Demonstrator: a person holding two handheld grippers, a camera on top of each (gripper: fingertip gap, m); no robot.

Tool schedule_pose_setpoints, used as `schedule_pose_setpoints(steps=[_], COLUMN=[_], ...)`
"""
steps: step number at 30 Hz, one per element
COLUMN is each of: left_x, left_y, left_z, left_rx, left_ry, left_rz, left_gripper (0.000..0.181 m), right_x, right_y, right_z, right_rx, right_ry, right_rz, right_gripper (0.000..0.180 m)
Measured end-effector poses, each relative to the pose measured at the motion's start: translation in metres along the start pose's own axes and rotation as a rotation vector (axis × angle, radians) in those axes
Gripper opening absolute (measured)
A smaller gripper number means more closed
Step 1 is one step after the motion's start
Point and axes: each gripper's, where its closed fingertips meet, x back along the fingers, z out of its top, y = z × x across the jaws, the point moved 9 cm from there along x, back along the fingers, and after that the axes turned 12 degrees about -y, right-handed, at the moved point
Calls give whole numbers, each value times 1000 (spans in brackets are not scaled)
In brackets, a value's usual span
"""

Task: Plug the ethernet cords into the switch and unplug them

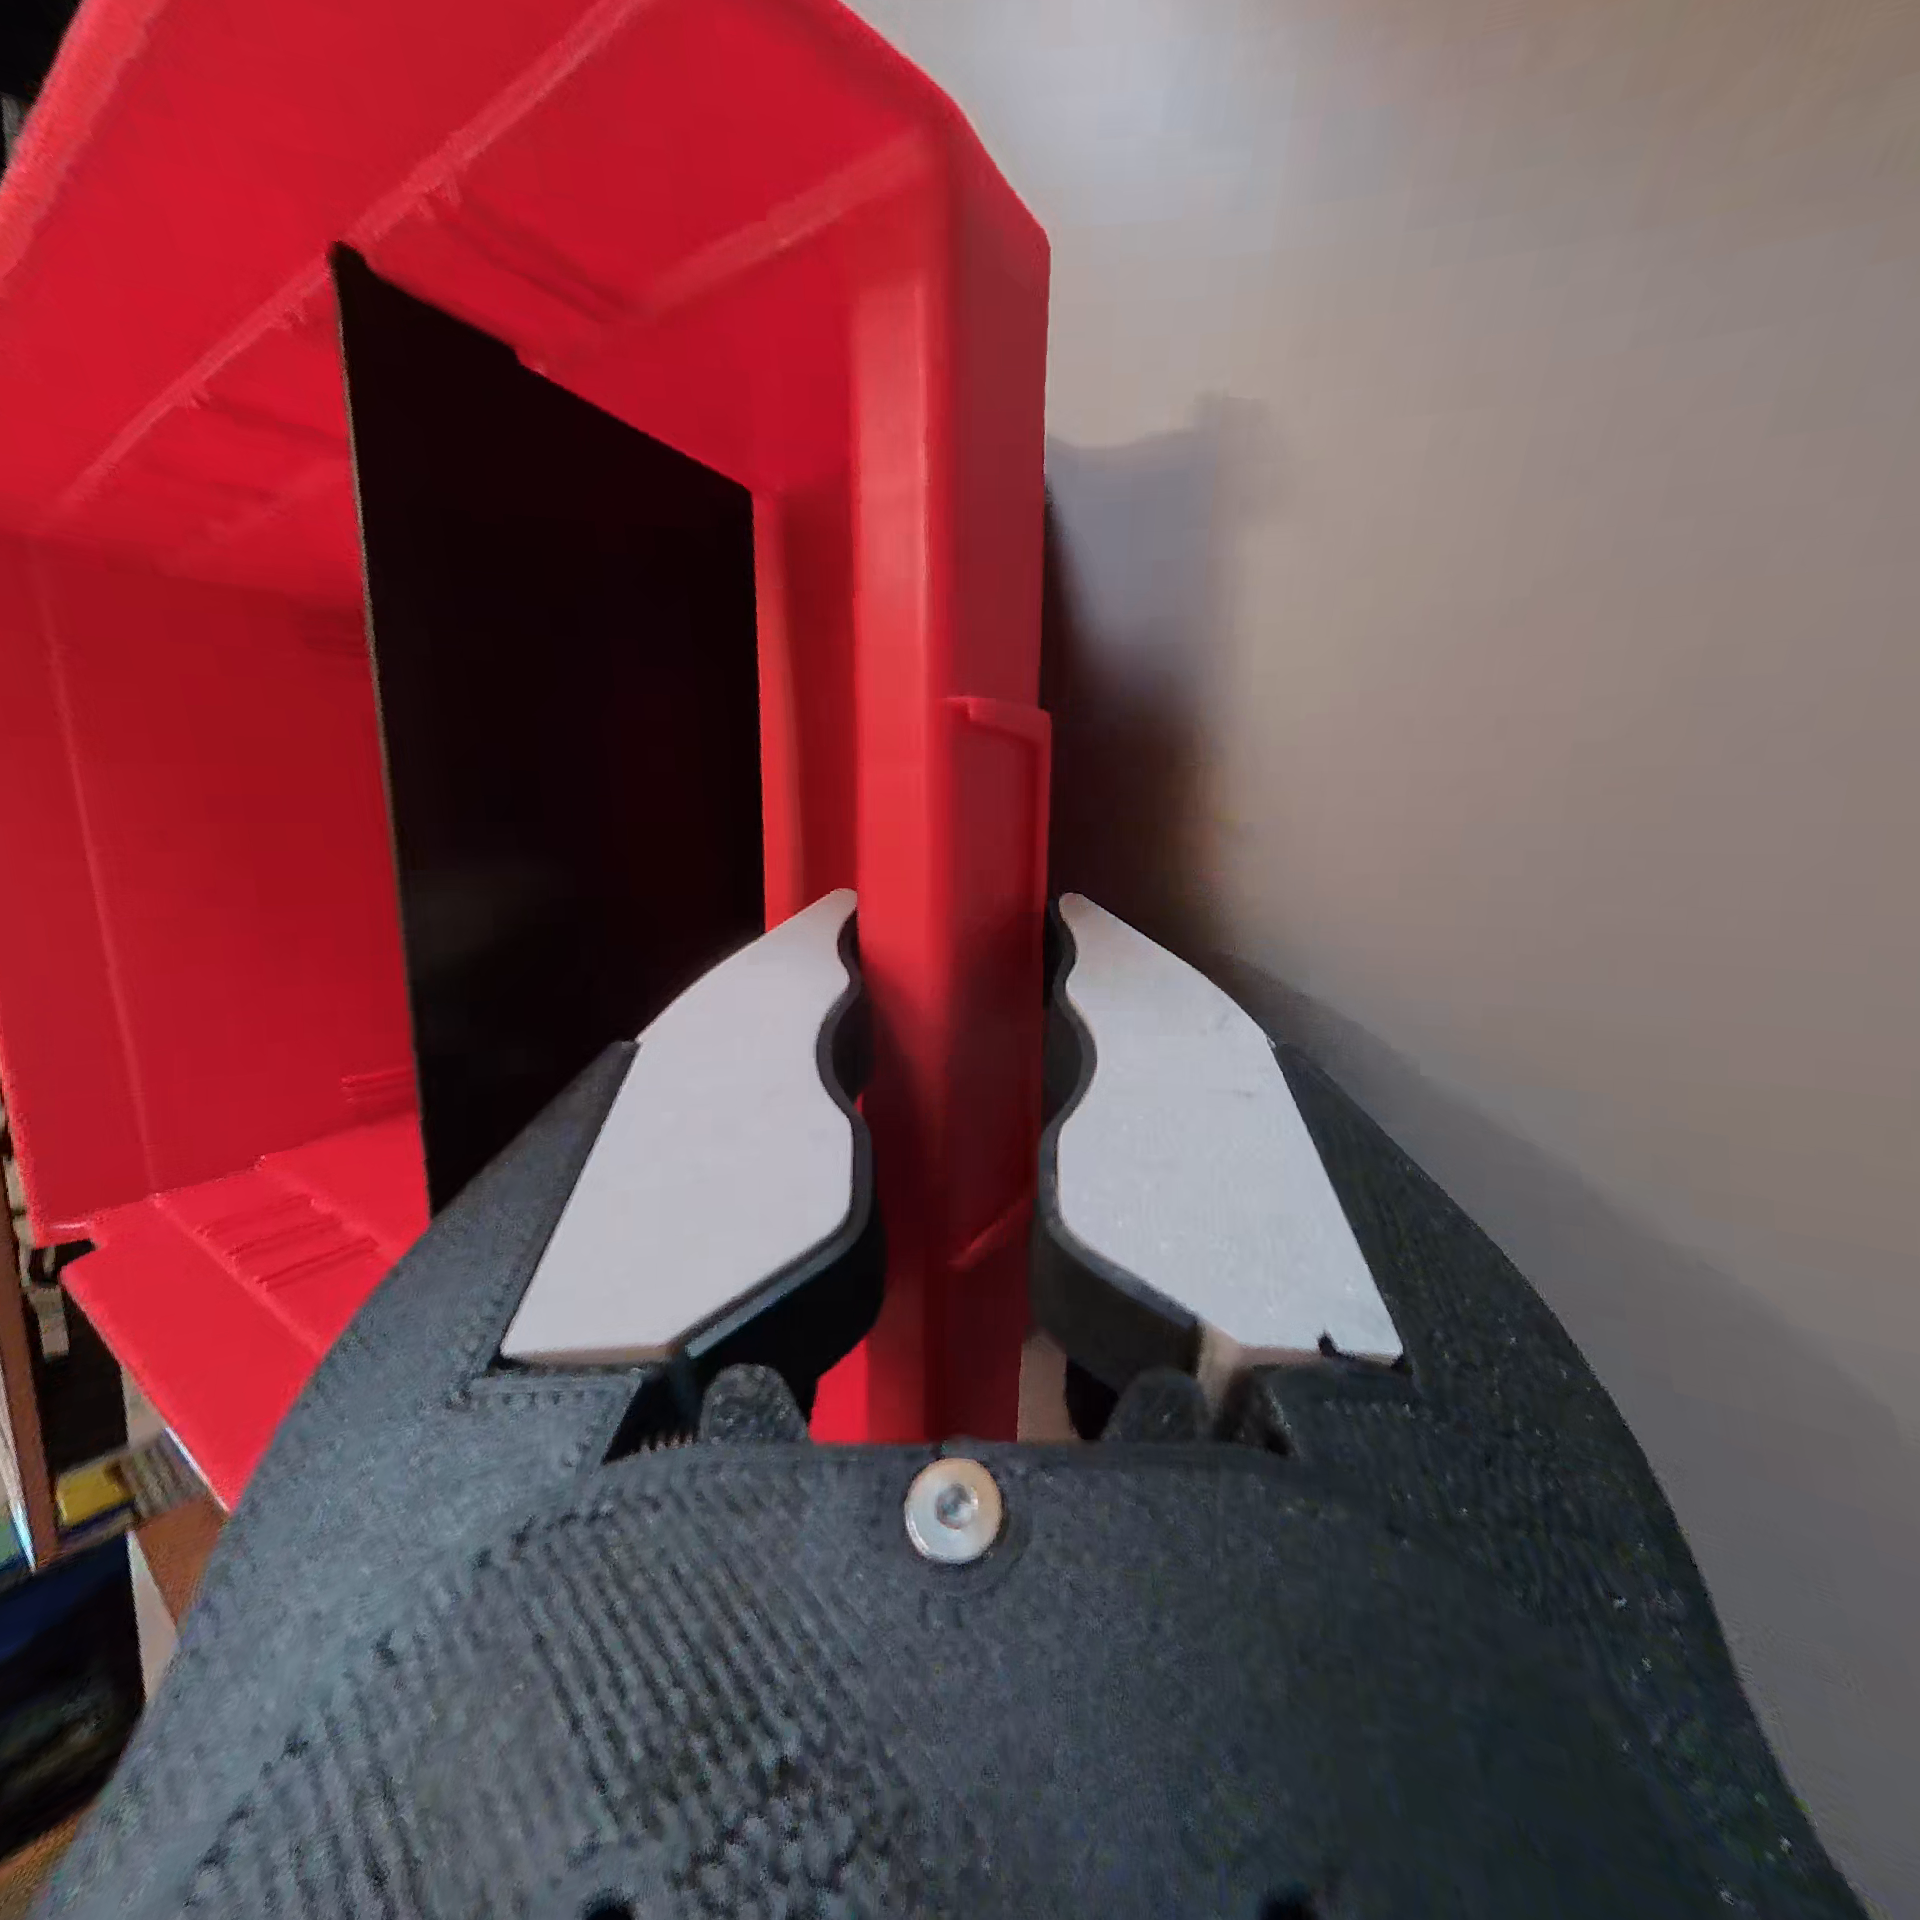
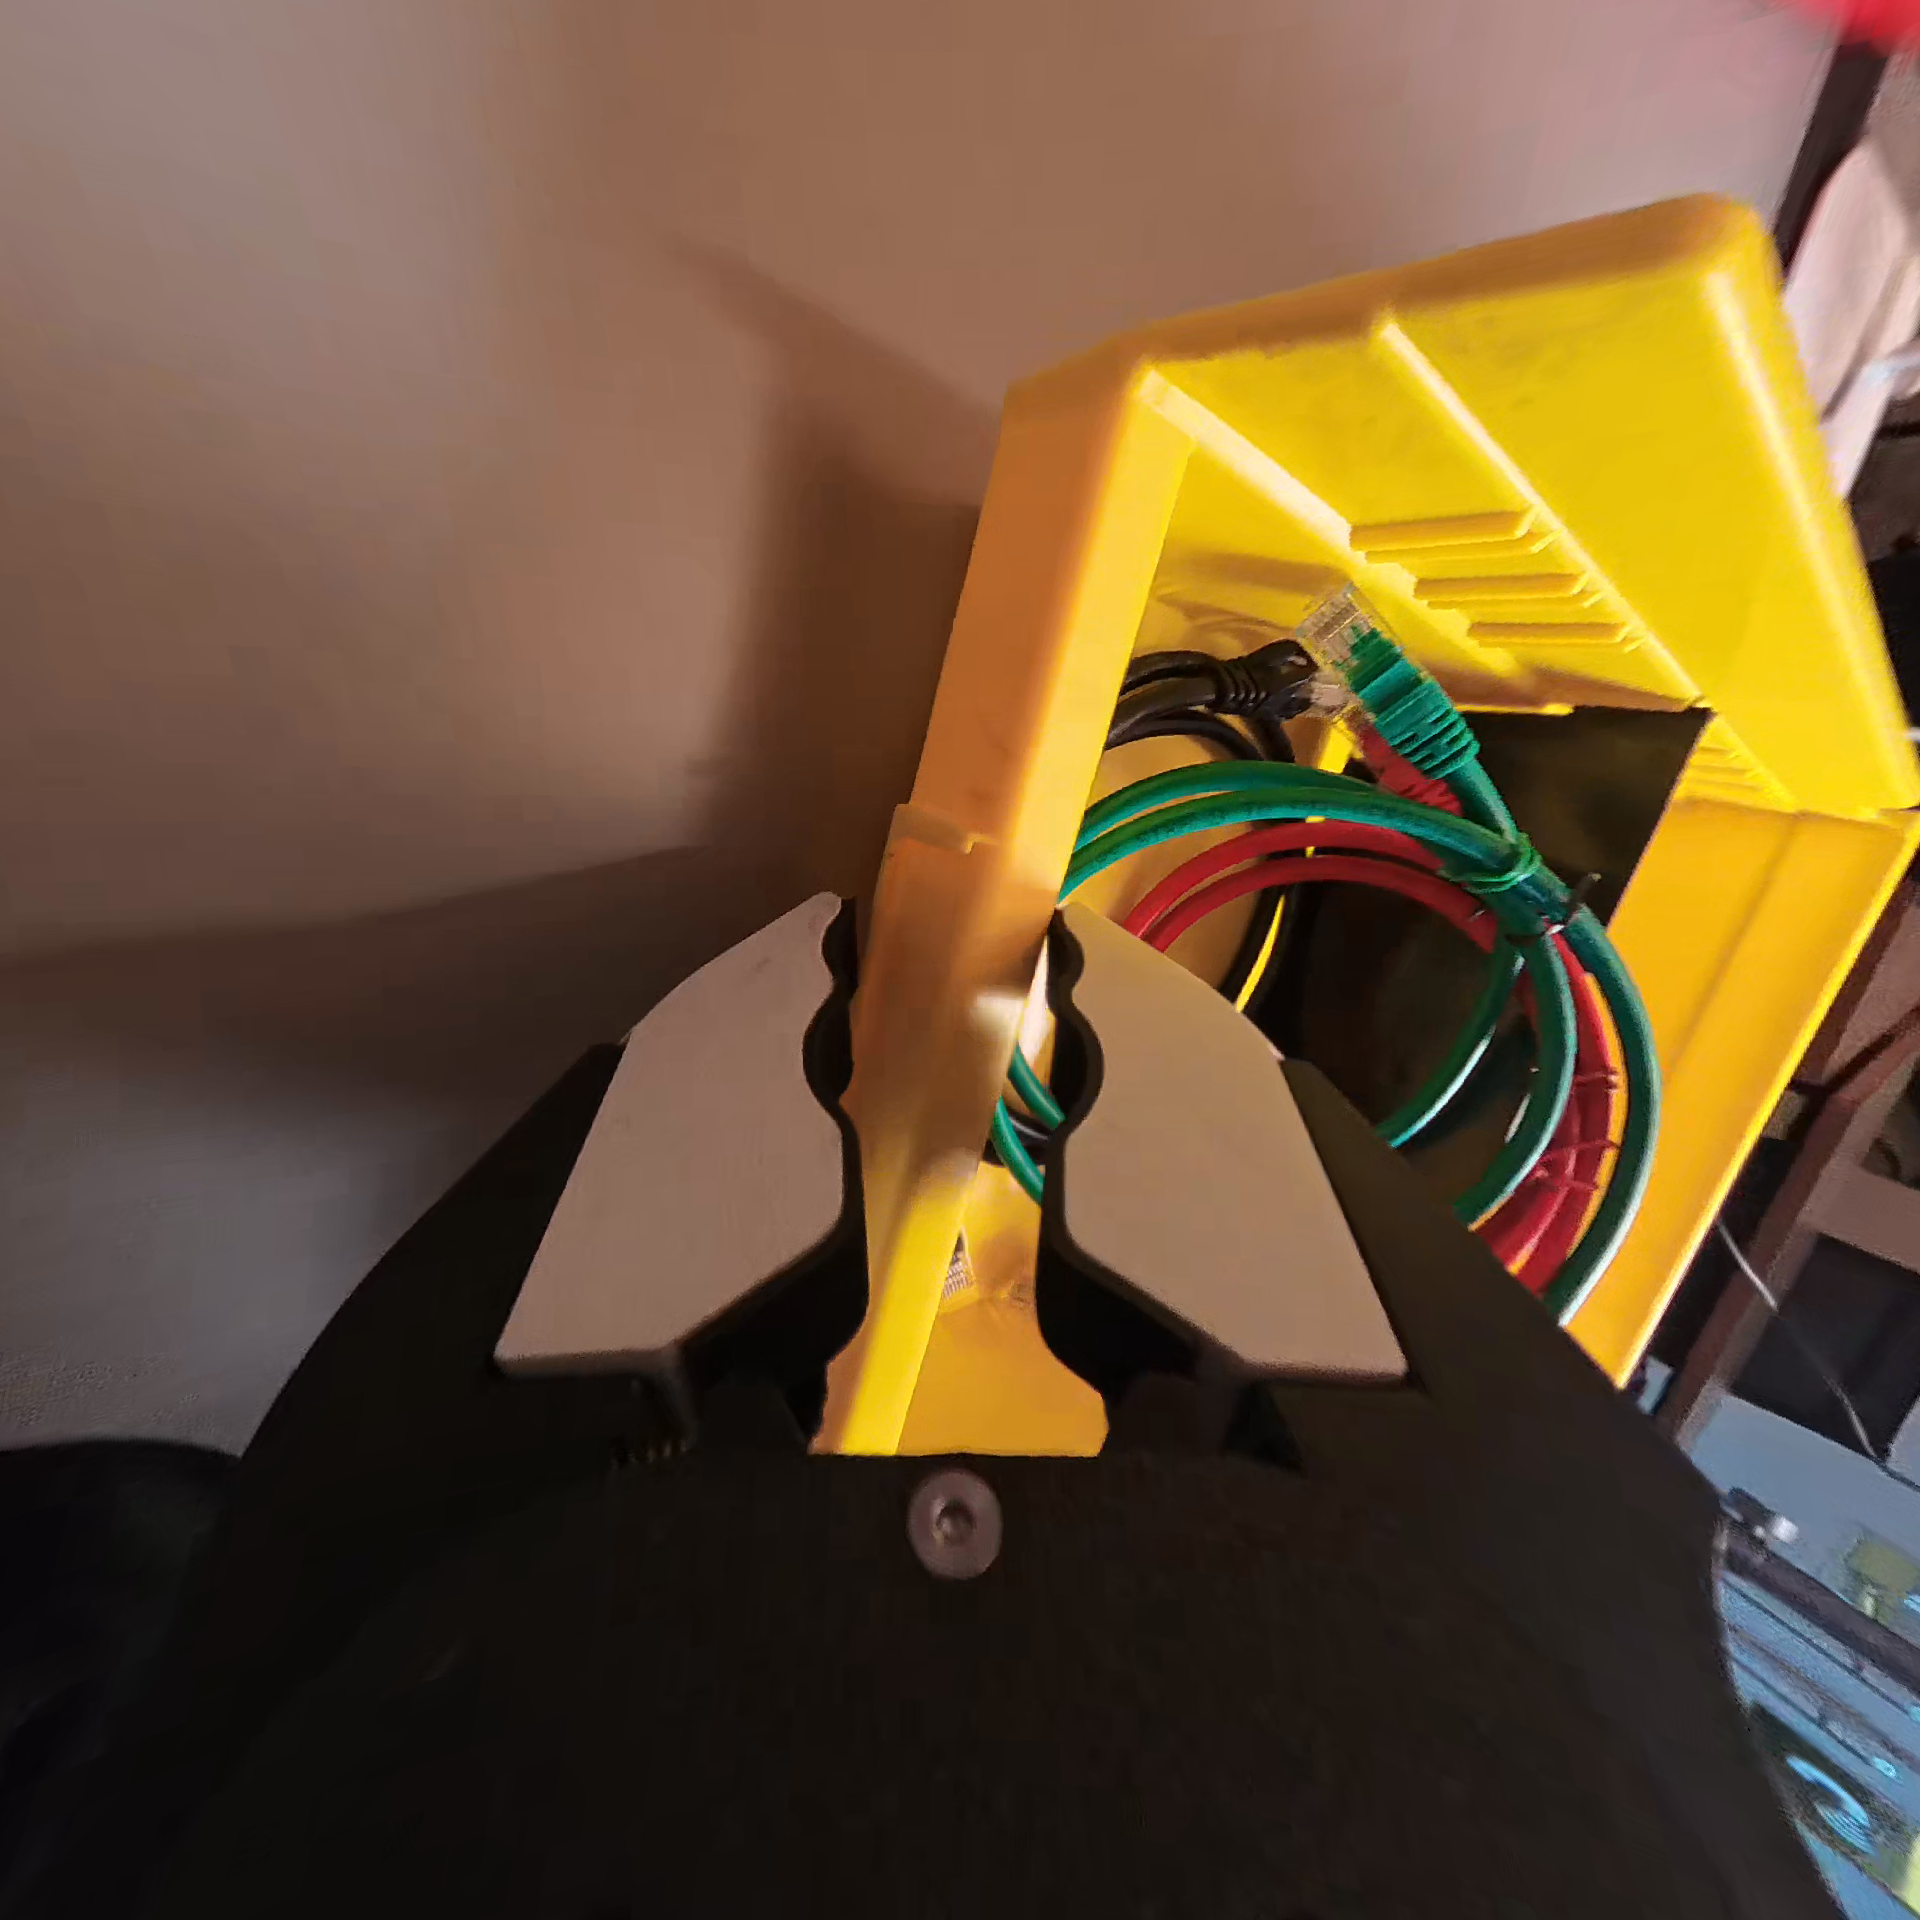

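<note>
My left gripper [image 1: 956, 914] is shut on the right-hand rim of a red plastic bin [image 1: 520, 260], which is tipped with its open side towards the camera. A flat black panel [image 1: 561, 727] stands inside it; I cannot tell what it is. My right gripper [image 2: 951, 914] is shut on the left rim of a yellow plastic bin [image 2: 1558, 364], also tipped open towards the camera. Inside lie coiled ethernet cords: a green cord [image 2: 1621, 1039], a red cord [image 2: 1299, 842] and a black cord [image 2: 1195, 675]. Their plugs [image 2: 1403, 717] bunch near the top. No switch shows clearly.
A plain pale wall [image 1: 1507, 520] stands close behind both bins and also shows in the right wrist view [image 2: 416, 416]. Wooden shelving with clutter [image 2: 1829, 1143] is at the right edge of the right wrist view. Dark clutter [image 1: 62, 1558] shows at the lower left of the left wrist view. Some 30 cm of space lies between my two pairs of fingers.
</note>
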Motion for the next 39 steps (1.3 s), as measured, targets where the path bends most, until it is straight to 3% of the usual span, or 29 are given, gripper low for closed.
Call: schedule_pose_setpoints(steps=[5, 9, 12, 14, 17, 21, 24, 28, 34, 39], left_x=[2, 10, 37, 60, 73, 52, 32, 19, 26, 53], left_y=[14, 24, 28, 37, 55, 70, 73, 76, 80, 77], left_z=[34, 42, 51, 66, 96, 135, 157, 174, 185, 186], left_rx=[-92, -77, 52, 191, 383, 707, 894, 956, 901, 837], left_ry=[88, 171, 320, 476, 590, 617, 629, 630, 586, 644], left_rz=[-15, -29, -40, -133, -279, -366, -436, -278, -189, -106], left_gripper=[31, 34, 42, 40, 45, 49, 42, 32, 23, 22], right_x=[53, 78, 75, 64, 44, 16, 9, 10, 16, 48], right_y=[11, 15, 0, -14, -24, -17, -11, -11, -11, -13], right_z=[7, -45, -90, -111, -116, -105, -105, -118, -125, -120], right_rx=[-299, -643, -933, -1087, -1237, -1335, -1379, -1467, -1471, -1413], right_ry=[327, 380, 369, 352, 400, 420, 417, 469, 416, 453], right_rz=[-54, -210, -241, -221, -113, -23, -60, -105, -186, -323], right_gripper=[36, 40, 48, 55, 62, 62, 57, 25, 18, 16])
